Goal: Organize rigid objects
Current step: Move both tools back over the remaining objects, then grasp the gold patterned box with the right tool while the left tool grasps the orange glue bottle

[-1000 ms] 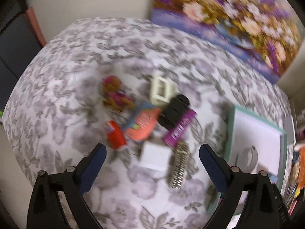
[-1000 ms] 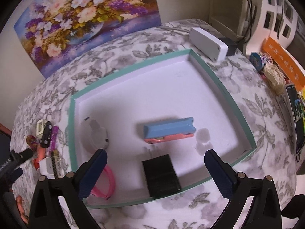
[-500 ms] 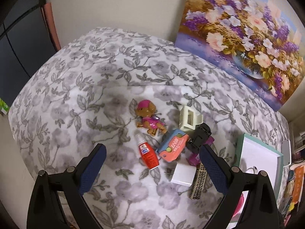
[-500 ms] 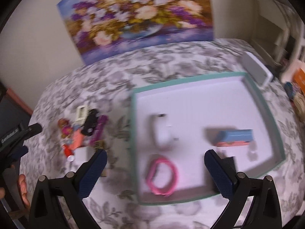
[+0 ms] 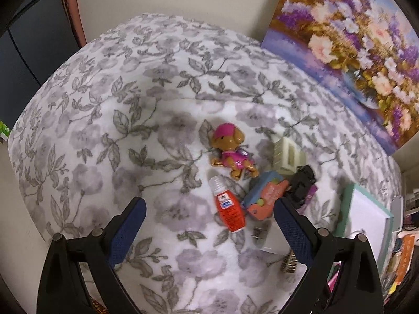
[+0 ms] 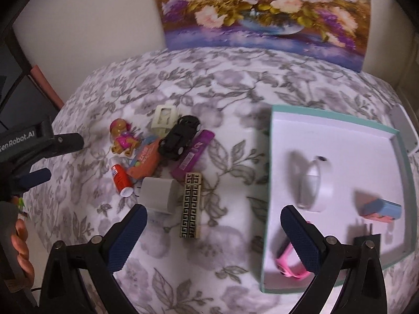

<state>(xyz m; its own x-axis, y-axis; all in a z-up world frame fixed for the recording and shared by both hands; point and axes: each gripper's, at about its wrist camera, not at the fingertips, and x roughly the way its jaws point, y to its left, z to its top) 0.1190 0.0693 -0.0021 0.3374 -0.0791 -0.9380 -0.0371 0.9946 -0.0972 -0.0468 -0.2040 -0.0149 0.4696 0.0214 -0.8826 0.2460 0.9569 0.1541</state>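
A cluster of small objects lies on the floral cloth: a toy dog (image 5: 231,151) (image 6: 122,138), a red glue bottle (image 5: 229,208) (image 6: 121,179), an orange and blue case (image 5: 264,196) (image 6: 145,161), a black toy car (image 6: 180,137), a purple bar (image 6: 192,154), a cream frame (image 6: 164,116), a white block (image 6: 158,191) and a patterned gold bar (image 6: 190,205). The teal-rimmed white tray (image 6: 269,157) holds a white band (image 6: 316,180), a pink band (image 6: 289,263), a blue and pink block (image 6: 382,209) and a black charger (image 6: 366,240). Both my left gripper (image 5: 209,214) and right gripper (image 6: 213,225) are open and hold nothing.
A flower painting (image 6: 262,13) leans on the wall behind the table. A white box (image 6: 404,128) sits beyond the tray's far right. The person's hand (image 6: 22,246) holds the left gripper at the table's left edge. Dark furniture (image 5: 23,52) stands to the left.
My right gripper has swung left from over the tray toward the object cluster. My left gripper has pulled back and turned left, so the cluster now sits to its right.
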